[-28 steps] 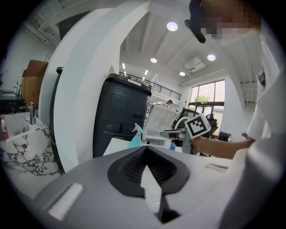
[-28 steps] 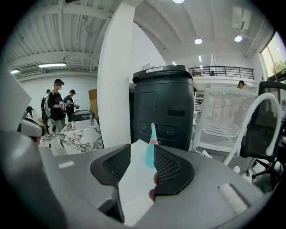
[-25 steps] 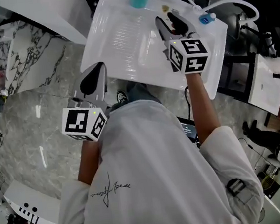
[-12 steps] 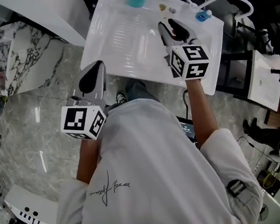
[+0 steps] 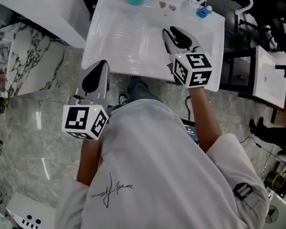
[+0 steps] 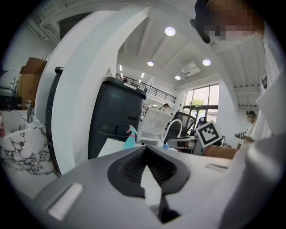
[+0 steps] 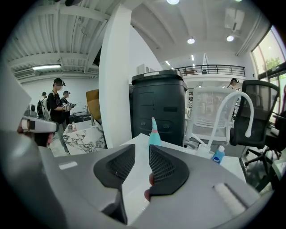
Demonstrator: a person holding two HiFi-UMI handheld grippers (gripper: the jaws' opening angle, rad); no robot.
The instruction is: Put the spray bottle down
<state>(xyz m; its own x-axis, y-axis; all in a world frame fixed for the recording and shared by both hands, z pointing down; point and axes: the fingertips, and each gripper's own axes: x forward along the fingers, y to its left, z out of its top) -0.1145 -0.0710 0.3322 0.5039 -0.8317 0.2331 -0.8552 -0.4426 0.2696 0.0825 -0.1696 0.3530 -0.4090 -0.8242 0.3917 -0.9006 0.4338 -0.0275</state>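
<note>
R claw (image 7: 142,151): jaws part open w/ a narrow gap, have just been closing. Nothing btw them, pads touch nothing. It hangs over the near part of the white table (image 5: 125,39), pointing slightly down. A person's fingertip (image 7: 150,180) shows under its right-hand jaw.

Spray bottle (image 7: 154,133): teal w/ a pink collar, upright on the table almost straight ahead of R claw, well apart, near the far edge. In the right gripper view it shows just above the tip of the right-hand jaw. Neither claw has hold of it.

Small blue bottle (image 7: 218,155): ahead & to the right of R claw, also well apart, on the table. Dark bin (image 7: 158,105): beyond the table, behind the spray bottle. Marble-pattern block (image 7: 85,136): ahead-left of R claw, off the table.

L claw (image 6: 145,150): jaws meet at the tips, nothing in them. It sits at the table's near-left corner. Spray bottle is ahead & a bit left of it, well apart. R claw's marker cube (image 6: 208,133) shows ahead-right of L claw.
</note>
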